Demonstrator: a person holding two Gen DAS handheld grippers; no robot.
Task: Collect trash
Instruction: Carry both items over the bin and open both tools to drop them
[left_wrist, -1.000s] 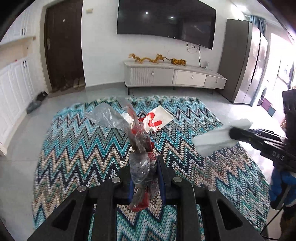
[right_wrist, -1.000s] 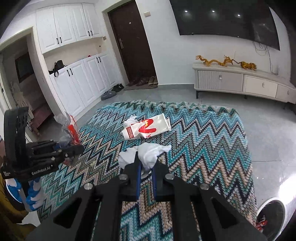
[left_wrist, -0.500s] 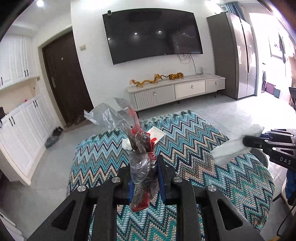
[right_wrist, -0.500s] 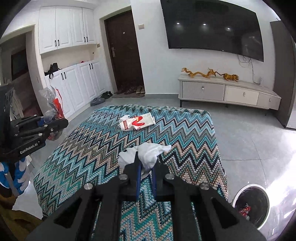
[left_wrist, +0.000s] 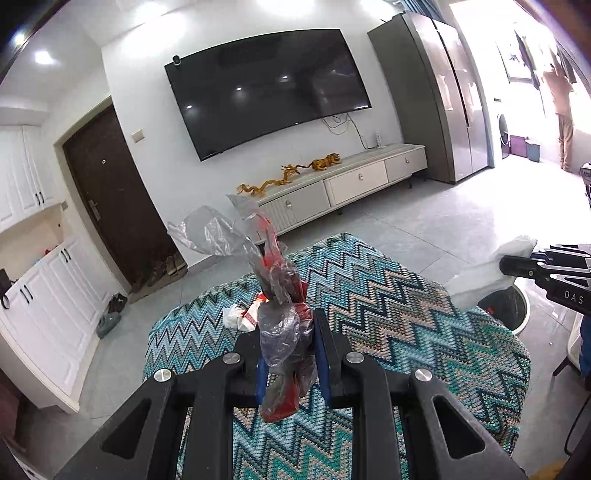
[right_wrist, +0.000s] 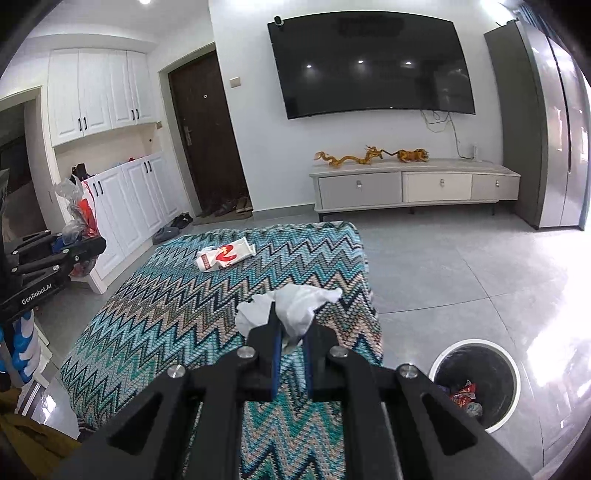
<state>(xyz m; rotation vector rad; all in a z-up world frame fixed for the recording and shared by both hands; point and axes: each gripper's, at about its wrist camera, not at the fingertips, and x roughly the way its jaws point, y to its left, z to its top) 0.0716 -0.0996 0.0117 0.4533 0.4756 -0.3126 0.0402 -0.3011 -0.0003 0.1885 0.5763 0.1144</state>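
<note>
Carrying step: the left gripper (left_wrist: 289, 354) clamps a crumpled plastic wrapper (left_wrist: 280, 321), the right gripper (right_wrist: 291, 350) pinches a white tissue (right_wrist: 295, 306), both above the zigzag cloth (right_wrist: 177, 306); next, presumably, release over the bin (right_wrist: 476, 384).

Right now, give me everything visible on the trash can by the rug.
The trash can is round, with a white rim and a black liner. It stands upright and open on the grey tile floor, just off the corner of the zigzag rug. Red wrappers and grey scraps lie at its bottom. Nothing touches it from above. In the left wrist view the held white tissue partly hides it.
</note>
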